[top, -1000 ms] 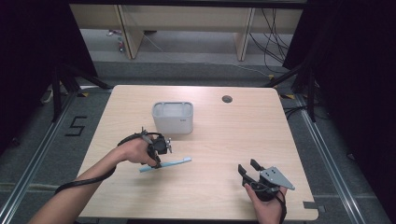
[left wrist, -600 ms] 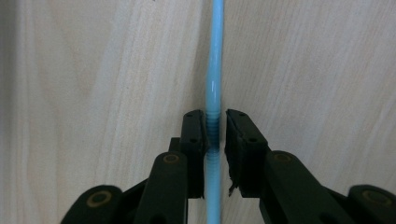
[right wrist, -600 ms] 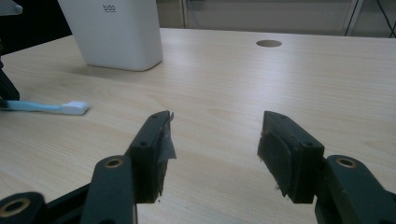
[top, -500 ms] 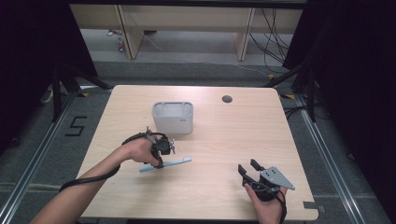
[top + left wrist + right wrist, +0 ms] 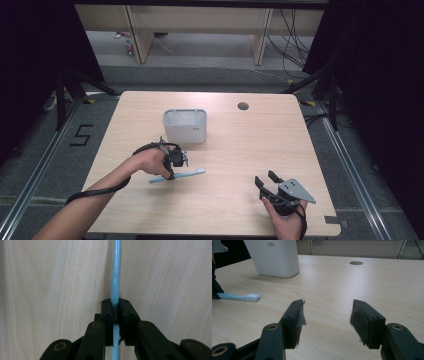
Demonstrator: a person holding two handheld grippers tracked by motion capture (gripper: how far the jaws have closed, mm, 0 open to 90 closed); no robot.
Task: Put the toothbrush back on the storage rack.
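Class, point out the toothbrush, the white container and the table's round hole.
toothbrush [image 5: 192,173], high view, on its handle.
white container [image 5: 185,131], high view, on its front wall.
round hole [image 5: 243,106], high view, at its middle.

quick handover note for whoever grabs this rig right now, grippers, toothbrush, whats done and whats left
Left gripper: shut on the blue toothbrush at mid-handle; it seems to lie on the table.
Right gripper: open, holds nothing, near the front right of the table.
White holder: stands upright behind the toothbrush.
Done: toothbrush gripped.
Left: probably lift it and stand it in the holder.
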